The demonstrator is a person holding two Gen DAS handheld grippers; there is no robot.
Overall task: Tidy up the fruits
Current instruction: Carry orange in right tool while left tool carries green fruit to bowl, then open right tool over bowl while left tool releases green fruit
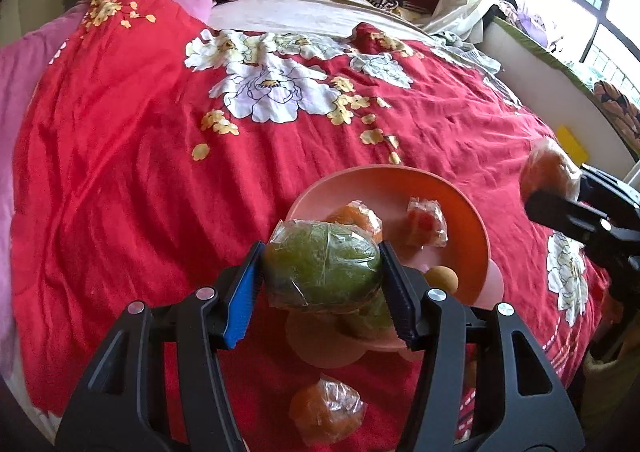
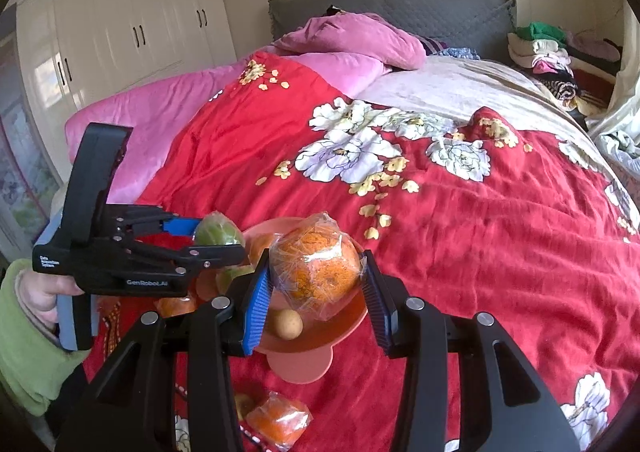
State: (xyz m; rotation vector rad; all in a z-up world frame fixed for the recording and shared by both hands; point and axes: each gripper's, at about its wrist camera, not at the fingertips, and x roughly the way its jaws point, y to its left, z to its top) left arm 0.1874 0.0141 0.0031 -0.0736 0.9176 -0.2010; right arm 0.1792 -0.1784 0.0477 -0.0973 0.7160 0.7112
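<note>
Ribbed blue pads of left gripper (image 1: 322,278) pinching round green fruit (image 1: 322,266) in crinkled clear wrap, above smooth pink bowl (image 1: 478,240). Right gripper (image 2: 317,286) clamped on film-wrapped, rough-skinned orange (image 2: 316,272), over the same bowl. Inside: small smooth tan ball (image 2: 287,324), more wrapped oranges. Another wrapped orange (image 1: 326,410) lying on wrinkled red floral bedcover (image 1: 140,192).

Both wrist views look steeply down from close above the pink bowl (image 1: 472,220) on the bed (image 1: 140,192), facing the headboard (image 2: 400,8). The left sits left of the bowl, the right just right; both share bowl and bedspread.
</note>
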